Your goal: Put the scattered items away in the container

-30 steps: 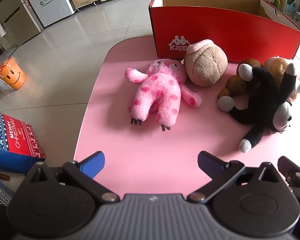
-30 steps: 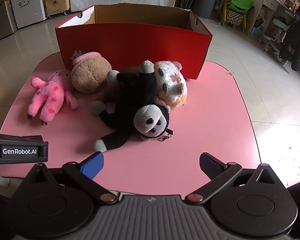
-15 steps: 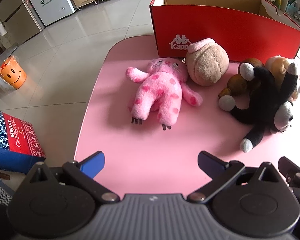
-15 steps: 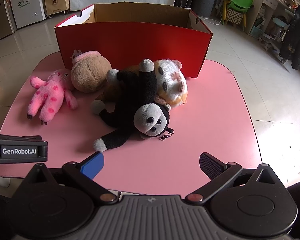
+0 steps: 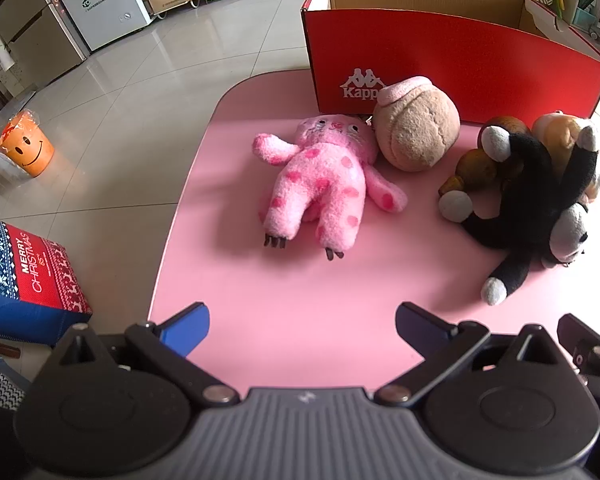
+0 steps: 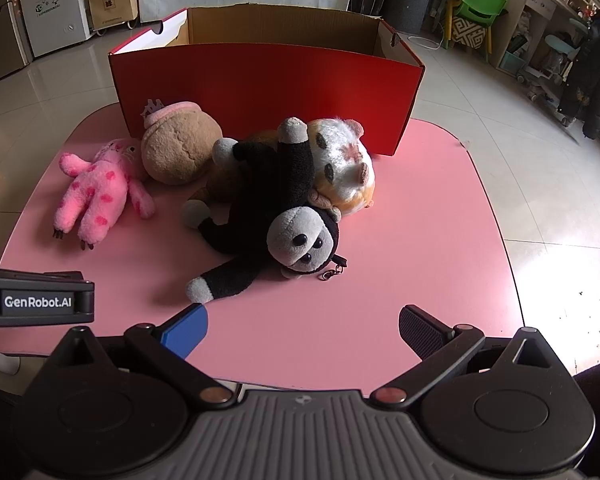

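Observation:
Several plush toys lie on a pink table (image 5: 300, 300) (image 6: 420, 240) in front of an open red cardboard box (image 5: 460, 60) (image 6: 268, 88). A pink spotted plush (image 5: 320, 188) (image 6: 96, 196) lies face down at the left. Beside it sits a round tan plush (image 5: 418, 132) (image 6: 178, 148). A black monkey plush (image 5: 528, 196) (image 6: 268, 216) sprawls over a brown plush (image 5: 476, 164) and a white-orange plush (image 6: 344, 164). My left gripper (image 5: 302, 322) hovers open near the front edge, below the pink plush. My right gripper (image 6: 304, 326) is open too, just short of the monkey.
The box interior shows bare cardboard. On the tiled floor to the left stand an orange smiley bucket (image 5: 26, 148) and a Christmas gift bag (image 5: 24, 276). A white cabinet (image 5: 100, 4) and a green chair (image 6: 476, 4) stand farther back. The left gripper's body (image 6: 36, 300) shows at the right view's left edge.
Both grippers have eased slightly forward toward the toys. The toys and the box have not moved.

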A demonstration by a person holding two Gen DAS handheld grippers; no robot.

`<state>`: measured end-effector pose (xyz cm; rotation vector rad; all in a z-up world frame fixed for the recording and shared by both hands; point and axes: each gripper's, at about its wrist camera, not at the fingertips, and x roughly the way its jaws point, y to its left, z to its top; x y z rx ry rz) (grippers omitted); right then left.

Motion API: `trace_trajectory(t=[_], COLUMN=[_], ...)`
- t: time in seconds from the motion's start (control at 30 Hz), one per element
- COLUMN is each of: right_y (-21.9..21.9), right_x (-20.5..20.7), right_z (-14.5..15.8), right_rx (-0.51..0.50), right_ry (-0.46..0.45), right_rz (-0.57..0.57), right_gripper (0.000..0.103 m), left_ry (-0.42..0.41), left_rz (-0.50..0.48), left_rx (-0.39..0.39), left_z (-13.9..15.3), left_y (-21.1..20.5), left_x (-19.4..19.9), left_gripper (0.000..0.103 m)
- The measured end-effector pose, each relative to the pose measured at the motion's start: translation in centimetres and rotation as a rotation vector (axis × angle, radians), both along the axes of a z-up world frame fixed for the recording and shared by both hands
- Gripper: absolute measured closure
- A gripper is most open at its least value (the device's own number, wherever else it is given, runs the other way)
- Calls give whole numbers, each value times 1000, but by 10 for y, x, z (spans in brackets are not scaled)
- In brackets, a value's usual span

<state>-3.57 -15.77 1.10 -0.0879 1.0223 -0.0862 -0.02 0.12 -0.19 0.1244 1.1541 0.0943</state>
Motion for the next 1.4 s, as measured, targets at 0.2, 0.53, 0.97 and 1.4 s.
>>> trace_trajectory(t=[0.2,0.53,0.97,1.4], right_y=[-1,-1,-4,-8], right_x=[0,0,1,2], right_z=[0,0,-1,-1], right_rx=[-1,-1,5,15], right_ry=[0,2,2,2], right_rz=[0,-1,-8,-27], right_gripper=[0,0,0,0], left_ry=[0,2,2,3], left_rz=[1,2,-2,-5], left_rx=[0,3,9,9], left_z=[0,0,-1,-2], left_y=[0,0,-2,-4], left_x=[0,1,1,1], left_gripper=[0,0,0,0])
